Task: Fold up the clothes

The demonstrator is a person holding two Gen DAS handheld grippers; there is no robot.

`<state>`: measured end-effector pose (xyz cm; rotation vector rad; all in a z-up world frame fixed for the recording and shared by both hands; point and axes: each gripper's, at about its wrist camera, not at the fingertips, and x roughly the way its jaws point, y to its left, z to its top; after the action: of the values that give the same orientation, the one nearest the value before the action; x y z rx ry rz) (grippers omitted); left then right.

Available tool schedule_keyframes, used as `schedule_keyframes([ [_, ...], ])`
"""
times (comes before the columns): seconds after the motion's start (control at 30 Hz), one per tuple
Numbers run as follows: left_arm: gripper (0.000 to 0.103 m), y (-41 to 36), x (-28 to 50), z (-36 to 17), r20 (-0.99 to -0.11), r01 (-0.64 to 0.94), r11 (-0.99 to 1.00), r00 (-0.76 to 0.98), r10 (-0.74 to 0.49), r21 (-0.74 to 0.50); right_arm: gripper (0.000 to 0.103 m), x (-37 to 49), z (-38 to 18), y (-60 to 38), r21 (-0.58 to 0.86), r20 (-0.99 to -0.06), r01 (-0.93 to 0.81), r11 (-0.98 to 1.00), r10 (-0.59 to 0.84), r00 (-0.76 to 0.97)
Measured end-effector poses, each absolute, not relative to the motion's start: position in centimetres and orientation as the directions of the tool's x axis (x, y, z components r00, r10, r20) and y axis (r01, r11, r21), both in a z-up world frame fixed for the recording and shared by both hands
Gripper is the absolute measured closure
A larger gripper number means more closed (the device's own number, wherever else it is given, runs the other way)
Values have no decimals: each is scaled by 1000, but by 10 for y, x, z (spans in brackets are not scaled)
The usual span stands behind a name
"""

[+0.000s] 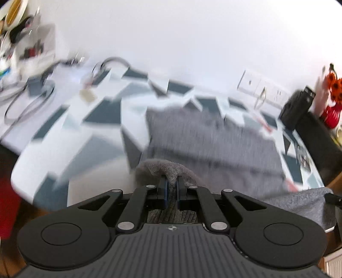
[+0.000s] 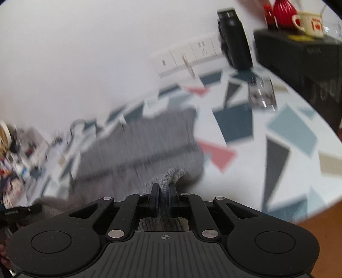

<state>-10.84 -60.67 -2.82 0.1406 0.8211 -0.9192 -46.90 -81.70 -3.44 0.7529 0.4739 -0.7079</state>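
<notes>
Grey knit garment (image 1: 213,139) lies spread on table w/ geometric-print cloth (image 1: 96,115), both views blurred. Left gripper (image 1: 171,181) clamped on a bunched fold of its near edge, fabric pinched btwn the pads and pulled up at 6 o'clock of the left view. Right gripper (image 2: 163,190) likewise closed on another bit of that near edge. Black box (image 2: 299,59) w/ red vase (image 2: 282,8) and mug (image 2: 310,23) at 1 o'clock in right view; cables (image 1: 27,100) at 9 o'clock in left view.

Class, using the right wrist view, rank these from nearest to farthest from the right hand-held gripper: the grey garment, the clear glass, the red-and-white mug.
1. Grey garment: pinched in the right hand-held gripper.
2. Clear glass: right, mid-table.
3. Red-and-white mug: top right, on the black box.
</notes>
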Motion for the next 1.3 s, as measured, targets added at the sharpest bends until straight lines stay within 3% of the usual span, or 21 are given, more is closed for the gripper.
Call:
schedule_keyframes([
  [0.27,95,-698,-47,-12,-617,793,590,392,-682,-149,96,-415,-9,-899,423,-545,758,496,-529,650],
  [0.4,95,-751,-12,-38,-654,802,582,371,-659,-132,96,-379,-20,-949,436,-578,794,423,-545,608],
  [0.6,95,-807,19,-105,-756,822,566,333,-564,-60,96,-315,-81,-1007,345,-689,865,365,-527,497],
  [0.7,93,-816,19,-119,-754,840,543,340,-563,-27,96,-296,-112,-1017,277,-725,895,351,-535,434],
  [0.77,87,-816,19,-118,-751,848,530,338,-567,-18,90,-291,-124,-1016,238,-732,906,349,-549,403],
  [0.83,67,-811,20,-110,-751,857,514,322,-577,-27,69,-294,-120,-1010,239,-720,911,335,-568,398],
  [0.97,63,-781,2,-81,-707,877,480,340,-620,1,54,-306,-97,-984,211,-677,905,370,-612,409],
  [1.13,63,-767,-37,-82,-753,927,376,250,-609,3,53,-294,-89,-937,102,-692,831,547,-561,454],
  [1.3,62,-785,-52,-111,-793,939,341,248,-556,55,54,-258,-121,-920,-10,-761,751,660,-492,422],
])
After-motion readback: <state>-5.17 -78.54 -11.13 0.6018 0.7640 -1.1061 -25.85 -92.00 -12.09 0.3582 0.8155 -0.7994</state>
